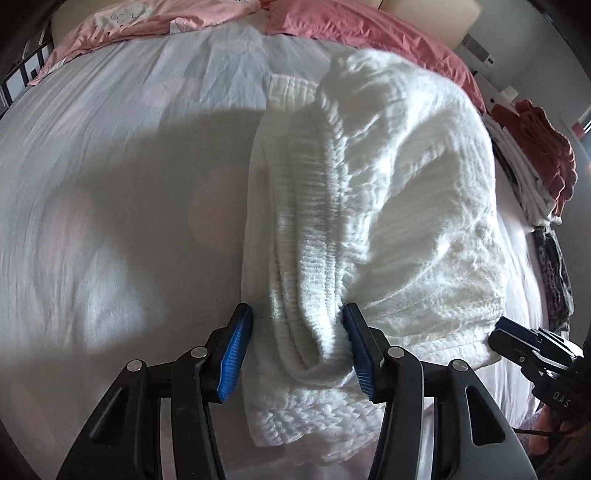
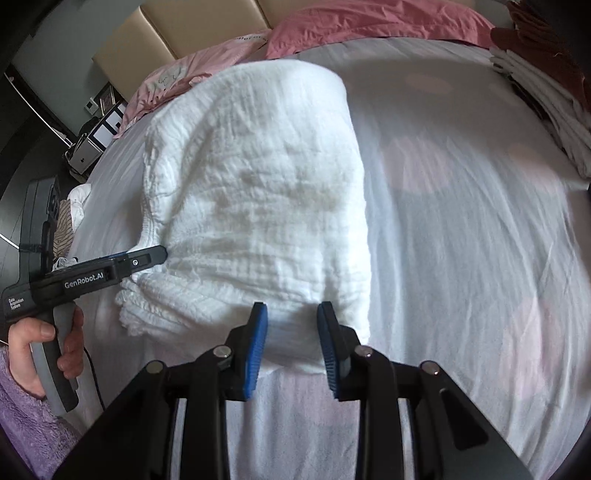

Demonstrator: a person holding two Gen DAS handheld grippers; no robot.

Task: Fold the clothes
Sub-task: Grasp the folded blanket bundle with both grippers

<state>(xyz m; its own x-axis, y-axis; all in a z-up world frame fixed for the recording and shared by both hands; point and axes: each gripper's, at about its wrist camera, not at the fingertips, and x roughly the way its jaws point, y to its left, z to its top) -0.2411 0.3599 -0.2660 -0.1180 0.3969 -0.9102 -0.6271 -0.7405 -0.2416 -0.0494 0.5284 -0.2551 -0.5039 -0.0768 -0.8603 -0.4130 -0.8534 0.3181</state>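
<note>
Towel (image 1: 399, 192) bunched on bed (image 1: 110, 184). I see L gripper (image 1: 297, 332) jaws spread around its folded edge, R gripper (image 2: 291, 332) jaws apart over its hem.

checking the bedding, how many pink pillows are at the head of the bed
2: a pale pink pillow on the left, a darker pink pillow on the right. Others may be hidden.

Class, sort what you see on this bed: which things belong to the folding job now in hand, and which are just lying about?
In the job:
- white crinkled cotton garment
- left claw, open, a fold of the garment between its pads
- right claw, open at the garment's near edge

Lying about:
- pink pillows
- stacked white and red clothes
- white bedsheet
</note>
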